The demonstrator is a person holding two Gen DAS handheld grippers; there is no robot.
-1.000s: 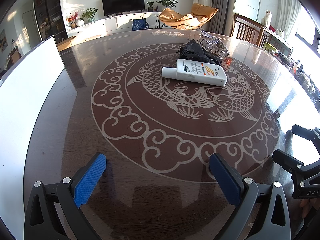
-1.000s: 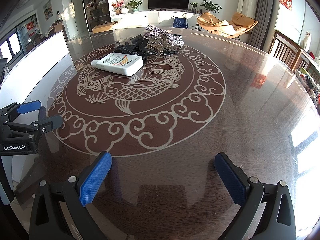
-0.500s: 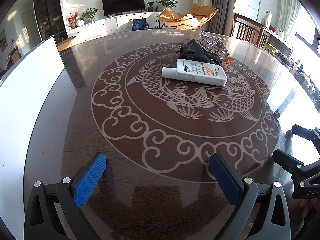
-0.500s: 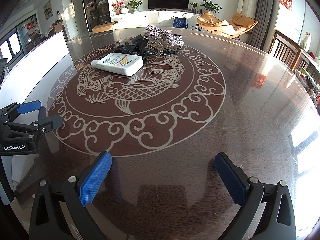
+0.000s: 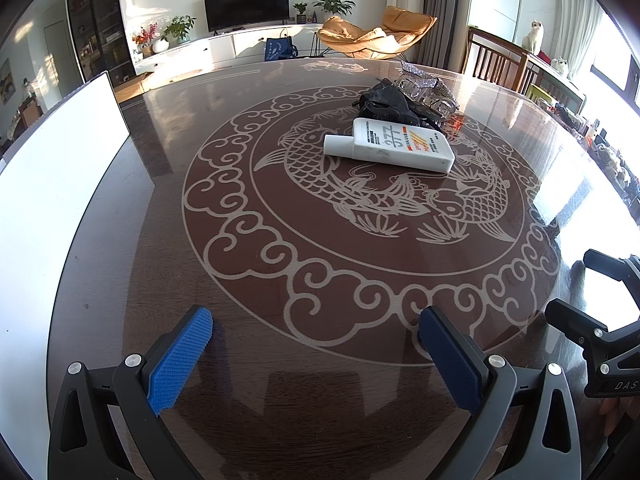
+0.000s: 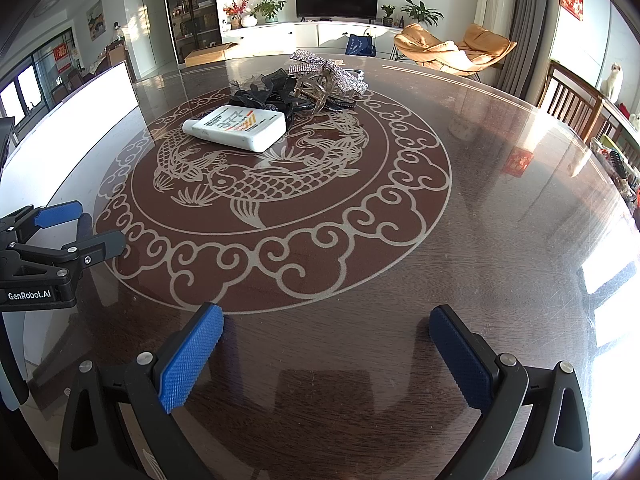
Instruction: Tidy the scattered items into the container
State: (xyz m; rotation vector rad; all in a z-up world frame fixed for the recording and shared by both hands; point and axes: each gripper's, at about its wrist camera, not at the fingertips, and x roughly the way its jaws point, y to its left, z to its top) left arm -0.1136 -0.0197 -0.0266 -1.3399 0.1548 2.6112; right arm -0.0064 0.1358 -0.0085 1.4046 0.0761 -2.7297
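A white flat bottle (image 5: 394, 145) (image 6: 236, 127) lies on its side on the round dark table (image 5: 280, 360), past the middle. Behind it lie a black fabric hair piece (image 5: 386, 105) (image 6: 262, 94), a clear hair claw (image 6: 316, 90) and a sparkly silver bow (image 5: 426, 80) (image 6: 330, 70). A white container (image 5: 52, 172) (image 6: 80, 112) stands at the table's left edge. My left gripper (image 5: 316, 326) (image 6: 76, 224) is open and empty near the front edge. My right gripper (image 6: 326, 322) (image 5: 580, 284) is open and empty to its right.
The table (image 6: 500, 240) carries a pale fish-and-cloud pattern. Wooden chairs (image 5: 496, 62) (image 6: 572, 100) stand at the far right side. A tan lounge chair (image 6: 452, 50) and a TV cabinet are far behind the table.
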